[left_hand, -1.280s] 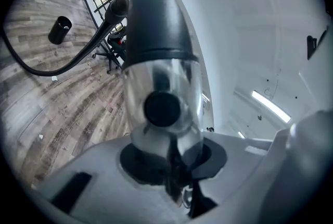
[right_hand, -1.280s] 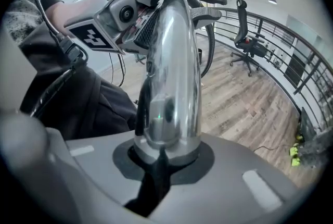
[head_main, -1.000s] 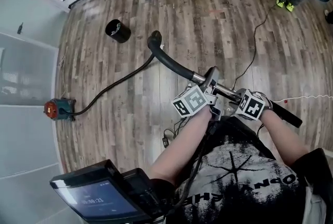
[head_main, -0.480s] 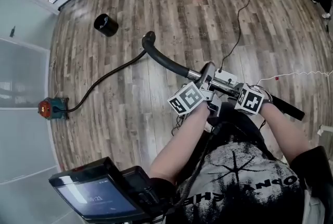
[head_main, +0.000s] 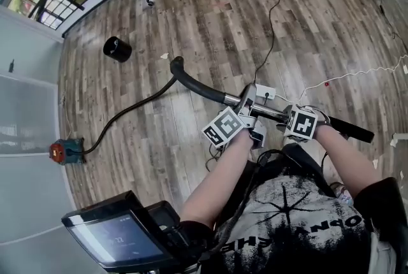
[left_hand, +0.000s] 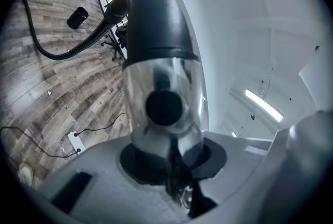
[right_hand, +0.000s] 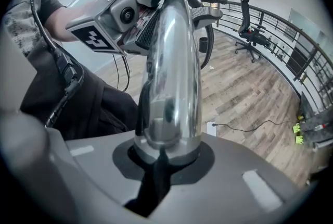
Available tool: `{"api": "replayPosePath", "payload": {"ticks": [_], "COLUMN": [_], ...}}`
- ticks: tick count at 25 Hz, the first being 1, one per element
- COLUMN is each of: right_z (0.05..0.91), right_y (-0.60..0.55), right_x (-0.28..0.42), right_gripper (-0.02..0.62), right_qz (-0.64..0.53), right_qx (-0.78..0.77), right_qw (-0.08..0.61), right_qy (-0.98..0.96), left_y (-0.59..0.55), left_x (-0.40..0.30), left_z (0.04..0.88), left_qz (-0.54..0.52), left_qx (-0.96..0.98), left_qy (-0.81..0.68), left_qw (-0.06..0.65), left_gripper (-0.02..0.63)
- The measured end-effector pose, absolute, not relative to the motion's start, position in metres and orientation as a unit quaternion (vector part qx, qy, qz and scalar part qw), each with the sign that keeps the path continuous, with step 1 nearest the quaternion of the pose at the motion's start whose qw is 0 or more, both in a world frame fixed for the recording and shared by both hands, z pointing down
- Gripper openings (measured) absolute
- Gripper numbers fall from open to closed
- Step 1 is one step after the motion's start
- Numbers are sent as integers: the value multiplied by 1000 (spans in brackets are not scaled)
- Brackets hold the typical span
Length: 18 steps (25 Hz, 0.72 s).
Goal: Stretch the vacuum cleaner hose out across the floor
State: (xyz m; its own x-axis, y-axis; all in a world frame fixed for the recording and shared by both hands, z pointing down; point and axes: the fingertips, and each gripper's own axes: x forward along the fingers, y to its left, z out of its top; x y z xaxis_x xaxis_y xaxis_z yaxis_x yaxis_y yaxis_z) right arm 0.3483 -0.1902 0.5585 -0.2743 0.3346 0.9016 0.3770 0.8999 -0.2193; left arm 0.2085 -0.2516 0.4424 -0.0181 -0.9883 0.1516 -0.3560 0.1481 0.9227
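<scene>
Left tool (head_main: 247, 116) and right tool (head_main: 282, 118) are both clamping the chrome wand (head_main: 232, 99) for a two-handed pull; the hose (head_main: 132, 108) is lying curved on the floor (head_main: 210, 24), running to the vacuum body (head_main: 65, 151)

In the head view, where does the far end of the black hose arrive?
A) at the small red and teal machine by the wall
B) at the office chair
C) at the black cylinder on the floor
A: the hose runs from the wand to the red and teal machine, well apart from the black cylinder.
</scene>
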Motion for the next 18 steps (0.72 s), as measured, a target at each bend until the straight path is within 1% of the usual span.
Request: {"api": "replayPosePath", "payload": {"ticks": [7,13,18], "right_z": [565,582,588], "right_y": [-225,-269,-290], "right_x": [430,514,545], "right_gripper": [55,55,55], "right_qz": [-10,2,15], "right_qx": [-258,-279,-293], "right_qw": [560,578,581], "right_qy": [-787,-767,-759], "left_y": [-286,-327,-350], "left_x": [287,361,390], "left_z": [459,486,499], "left_qz": [-367,-376,-373], "left_qx": [513,484,469], "left_qy": [-631,-636,-638], "left_qw": [451,469,483], "left_gripper": [80,80,80]}}
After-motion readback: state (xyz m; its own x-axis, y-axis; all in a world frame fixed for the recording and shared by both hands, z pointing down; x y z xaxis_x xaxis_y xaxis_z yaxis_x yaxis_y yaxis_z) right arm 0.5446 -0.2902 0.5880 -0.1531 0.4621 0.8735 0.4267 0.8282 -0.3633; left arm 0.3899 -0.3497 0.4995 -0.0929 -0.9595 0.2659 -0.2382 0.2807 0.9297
